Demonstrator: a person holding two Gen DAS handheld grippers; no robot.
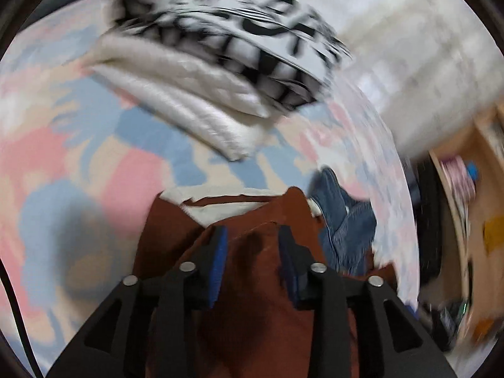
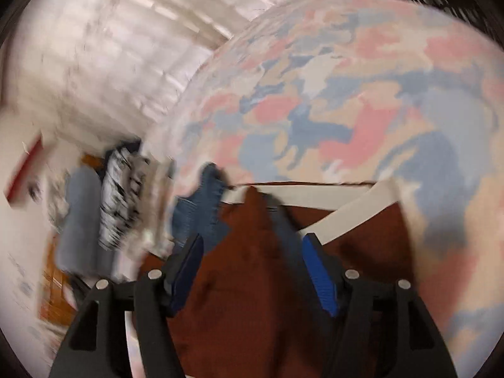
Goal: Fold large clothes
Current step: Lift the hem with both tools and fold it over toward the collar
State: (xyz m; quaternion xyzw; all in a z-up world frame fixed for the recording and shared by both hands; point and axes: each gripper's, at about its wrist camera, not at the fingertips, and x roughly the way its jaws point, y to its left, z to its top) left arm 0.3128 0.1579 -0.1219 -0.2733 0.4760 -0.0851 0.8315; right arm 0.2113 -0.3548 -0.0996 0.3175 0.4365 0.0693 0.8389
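Note:
A rust-brown garment with cream trim [image 1: 252,271] lies on a bed sheet patterned in pink, blue and cream [image 1: 94,163]. My left gripper [image 1: 253,236] has its blue-padded fingers [image 1: 220,252] apart, with a raised fold of the brown cloth between them. In the right wrist view the same brown garment [image 2: 252,283] fills the space between the fingers of my right gripper [image 2: 252,242], which stand wide apart. Its cream band [image 2: 352,211] shows ahead. Both views are blurred by motion, and whether either gripper pinches the cloth is unclear.
A folded white garment under a black-and-white printed one [image 1: 220,63] lies further up the bed. A blue denim piece [image 1: 343,217] lies at the bed's edge, also in the right wrist view [image 2: 201,208]. Tiled floor, a wooden shelf [image 1: 466,220] and clutter lie beyond.

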